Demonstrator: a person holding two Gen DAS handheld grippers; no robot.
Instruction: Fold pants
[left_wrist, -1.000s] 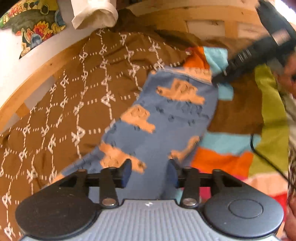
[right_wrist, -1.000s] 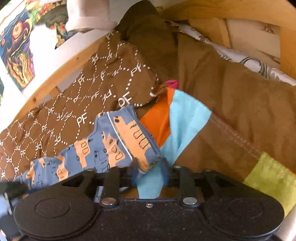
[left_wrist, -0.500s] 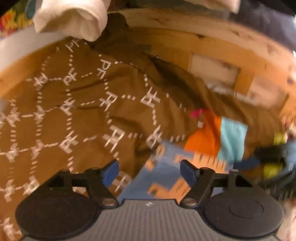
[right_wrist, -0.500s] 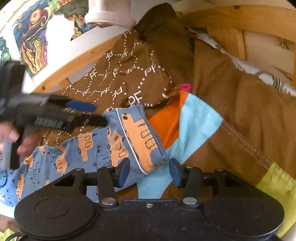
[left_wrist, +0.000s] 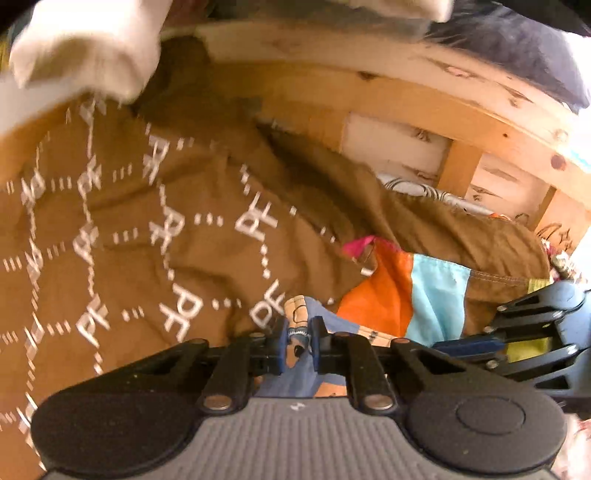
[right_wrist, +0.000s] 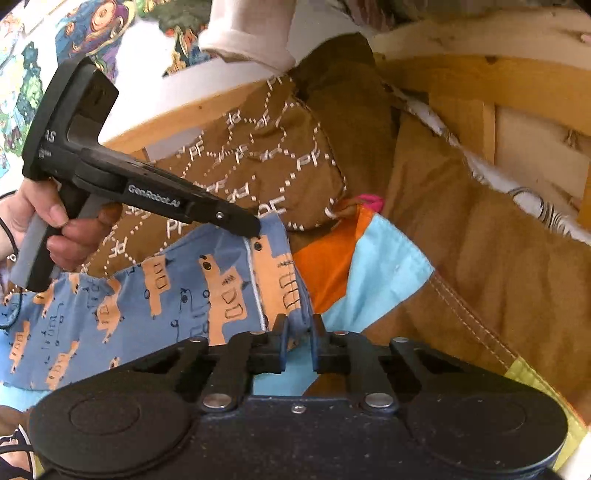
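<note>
Where the blue pants (right_wrist: 155, 295) with orange truck prints lie spread on the bed, their hem end sits against the patchwork quilt (right_wrist: 380, 254), partly over its orange and light-blue patches. Landmark: the pants' hem edge.

Left gripper (left_wrist: 298, 341): fingers together, clamped on a pinch of pants fabric at the far corner of the hem, next to the brown monogram cover. Same gripper seen from the right wrist view (right_wrist: 255, 229), black tip pressed to the hem's upper corner; person's left hand (right_wrist: 48, 218) wraps the grey handle, off to the left of the pants.

Right gripper (right_wrist: 298, 341): fingers together, clamped on the near corner of the same hem edge, light-blue quilt patch directly beneath. From the left wrist view its black linkage (left_wrist: 517, 332) sits to the right of the hem; the tip is low and partly hidden there.

Brown cover with white "PF" lattice (left_wrist: 129, 258): bunched just beyond the hem, touching it.

Wooden bed frame (right_wrist: 472, 85): runs behind the cover, well apart from the pants.

Pale hanging cloth (left_wrist: 85, 55): above the cover, blurred.
</note>
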